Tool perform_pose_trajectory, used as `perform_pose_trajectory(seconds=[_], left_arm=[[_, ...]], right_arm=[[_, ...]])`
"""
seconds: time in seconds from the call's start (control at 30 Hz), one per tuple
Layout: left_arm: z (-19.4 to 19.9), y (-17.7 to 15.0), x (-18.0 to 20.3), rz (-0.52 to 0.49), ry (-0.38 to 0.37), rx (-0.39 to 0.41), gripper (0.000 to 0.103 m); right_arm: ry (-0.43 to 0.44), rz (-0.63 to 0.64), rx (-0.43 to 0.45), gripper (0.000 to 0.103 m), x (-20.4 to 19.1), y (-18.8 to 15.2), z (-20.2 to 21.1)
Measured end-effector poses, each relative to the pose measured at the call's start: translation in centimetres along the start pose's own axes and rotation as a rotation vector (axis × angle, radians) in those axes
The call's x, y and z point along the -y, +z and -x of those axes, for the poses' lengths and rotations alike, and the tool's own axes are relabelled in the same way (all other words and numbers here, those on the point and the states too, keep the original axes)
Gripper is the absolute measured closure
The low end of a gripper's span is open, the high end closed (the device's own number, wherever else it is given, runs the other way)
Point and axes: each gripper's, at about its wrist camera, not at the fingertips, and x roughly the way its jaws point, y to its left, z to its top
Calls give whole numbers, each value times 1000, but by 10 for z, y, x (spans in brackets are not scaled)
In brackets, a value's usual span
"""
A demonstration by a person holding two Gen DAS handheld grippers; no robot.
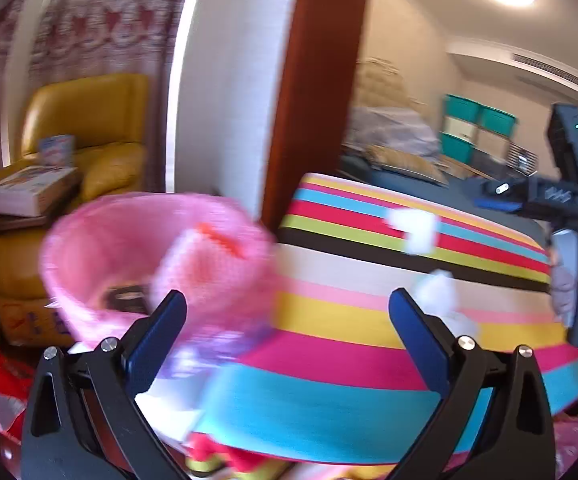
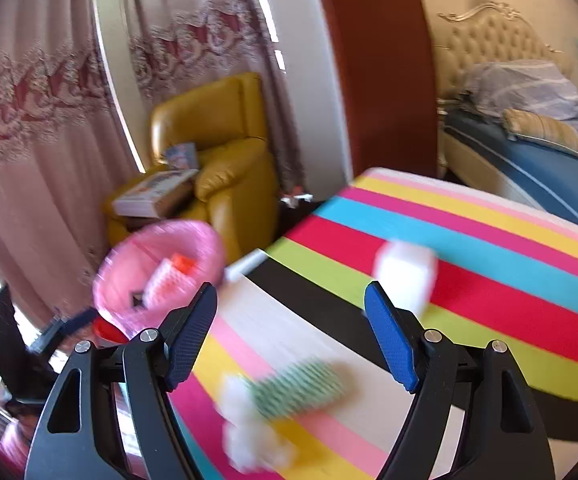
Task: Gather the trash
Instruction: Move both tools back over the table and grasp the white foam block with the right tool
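A pink mesh basket (image 1: 101,248) sits off the left edge of the striped table (image 1: 349,320), with a pink-and-orange item (image 1: 209,256) inside; it also shows in the right wrist view (image 2: 157,264). My left gripper (image 1: 289,308) is open and empty, close to the basket. Crumpled white paper (image 1: 437,292) and a white scrap (image 1: 413,228) lie on the table. My right gripper (image 2: 289,308) is open and empty above the table. Below it lie a green mesh sleeve (image 2: 301,388) and white tissue (image 2: 249,436); a white scrap (image 2: 405,276) lies just beyond its right finger (image 2: 389,340).
A yellow armchair (image 2: 225,152) with books (image 2: 153,196) stands behind the basket by pink curtains (image 2: 49,120). A brown door frame (image 1: 313,80) rises behind the table. A bed (image 2: 529,148) is at the far right. The right gripper's body (image 1: 569,184) shows in the left wrist view.
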Motion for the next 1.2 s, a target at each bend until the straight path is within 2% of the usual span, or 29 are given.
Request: perform_pose_trajectory(seconds=[0.13, 0.3, 0.43, 0.6, 0.8, 1.0, 1.2], left_arm=[[-12, -5, 36, -32, -116, -42, 5], [-33, -14, 72, -47, -193, -101, 5], [-48, -21, 92, -57, -197, -132, 5], [-63, -27, 105, -21, -220, -184, 5], [-68, -29, 118, -52, -213, -208, 5], [-77, -26, 121, -4, -211, -239, 5], [-78, -28, 129, 23, -188, -271, 5]], right_arm=[[-51, -33, -7, 30, 30, -24, 11], [-116, -58, -10, 30, 63, -37, 17], [-127, -71, -15, 30, 80, -32, 9], [-118, -64, -61, 30, 90, -22, -23], [-105, -47, -113, 28, 79, -12, -65], [-117, -44, -142, 22, 74, 4, -95], [-158, -37, -183, 22, 76, 11, -121]])
